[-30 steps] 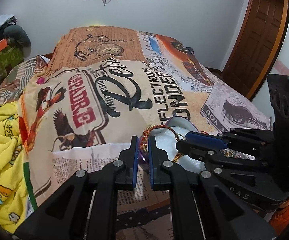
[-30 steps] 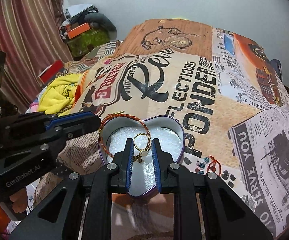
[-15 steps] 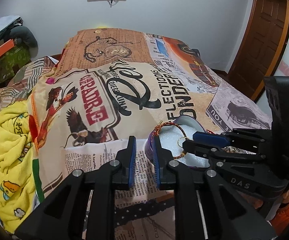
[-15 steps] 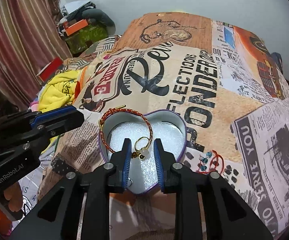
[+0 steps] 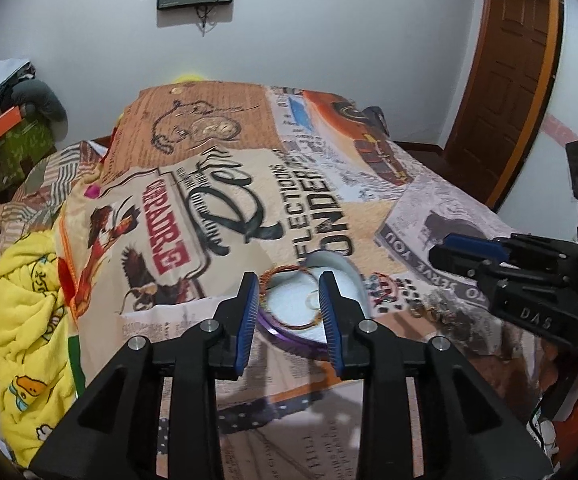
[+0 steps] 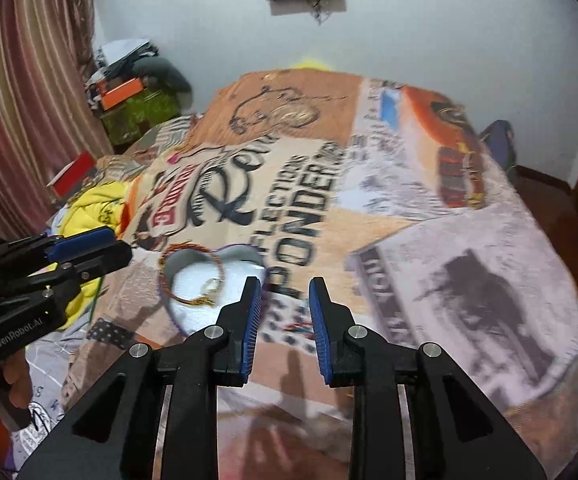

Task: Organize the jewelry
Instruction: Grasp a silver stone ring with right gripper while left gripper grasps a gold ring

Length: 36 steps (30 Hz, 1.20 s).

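Two grippers hovering empty, jaws parted, above the bedspread.
Right gripper pointing at loose beaded jewelry straight ahead below its fingertips; heart-shaped tin holding bracelet and ring lying leftward, directly before left gripper.

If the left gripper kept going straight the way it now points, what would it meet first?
Most likely the heart-shaped tin: the open left gripper frames it, with the red-gold bracelet and small ring inside. Depth is unclear.
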{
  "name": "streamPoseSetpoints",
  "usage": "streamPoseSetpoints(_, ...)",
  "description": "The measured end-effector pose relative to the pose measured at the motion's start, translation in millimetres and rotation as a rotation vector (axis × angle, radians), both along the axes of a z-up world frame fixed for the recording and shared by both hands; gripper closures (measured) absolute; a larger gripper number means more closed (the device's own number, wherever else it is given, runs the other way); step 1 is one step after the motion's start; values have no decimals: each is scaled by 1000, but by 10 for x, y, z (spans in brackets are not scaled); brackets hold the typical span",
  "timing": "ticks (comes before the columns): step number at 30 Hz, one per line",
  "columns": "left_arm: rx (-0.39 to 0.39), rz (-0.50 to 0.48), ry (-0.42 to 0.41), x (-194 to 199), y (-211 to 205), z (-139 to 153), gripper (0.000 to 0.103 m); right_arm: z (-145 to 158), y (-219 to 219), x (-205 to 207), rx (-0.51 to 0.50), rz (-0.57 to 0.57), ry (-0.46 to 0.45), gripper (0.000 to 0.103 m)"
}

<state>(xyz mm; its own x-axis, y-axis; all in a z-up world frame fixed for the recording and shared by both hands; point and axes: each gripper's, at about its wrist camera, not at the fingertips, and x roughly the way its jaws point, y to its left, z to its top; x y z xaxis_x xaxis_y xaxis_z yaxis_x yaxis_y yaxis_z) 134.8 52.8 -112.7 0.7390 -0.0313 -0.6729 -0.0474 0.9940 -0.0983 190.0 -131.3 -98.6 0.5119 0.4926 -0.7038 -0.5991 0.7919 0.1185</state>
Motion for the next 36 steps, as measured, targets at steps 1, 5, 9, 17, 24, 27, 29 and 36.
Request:
streamPoseSetpoints(1, -1, -6, -1, 1, -31, 9, 73, 15, -65, 5, 0, -12, -5, 81)
streamPoseSetpoints(5, -18, -41, 8, 50, -200, 8, 71, 28, -309, 14, -21, -64, -18, 81)
streamPoseSetpoints(9, -25, -90, 36, 129, -411, -60, 71, -17, -516, 19, -44, -101, -18, 81)
streamPoseSetpoints(17, -20, -172, 110, 259, -782, -324, 71, -229, -852, 6, -55, -153, 44, 81)
streamPoseSetpoints(24, -27, -209, 184, 272, -947, -600, 71, -550, -739, -113, -91, -81, 123, 81)
streamPoseSetpoints(27, -31, -216, 209, 269, -974, -690, 71, -652, -668, -99, -97, -53, 139, 81)
streamPoseSetpoints(29, -29, -222, 219, 260, -985, -721, 71, -708, -645, -58, -87, -46, 153, 81)
streamPoseSetpoints(36, -28, -250, 241, 276, -996, -806, 71, -805, -604, 49, -61, -42, 178, 81)
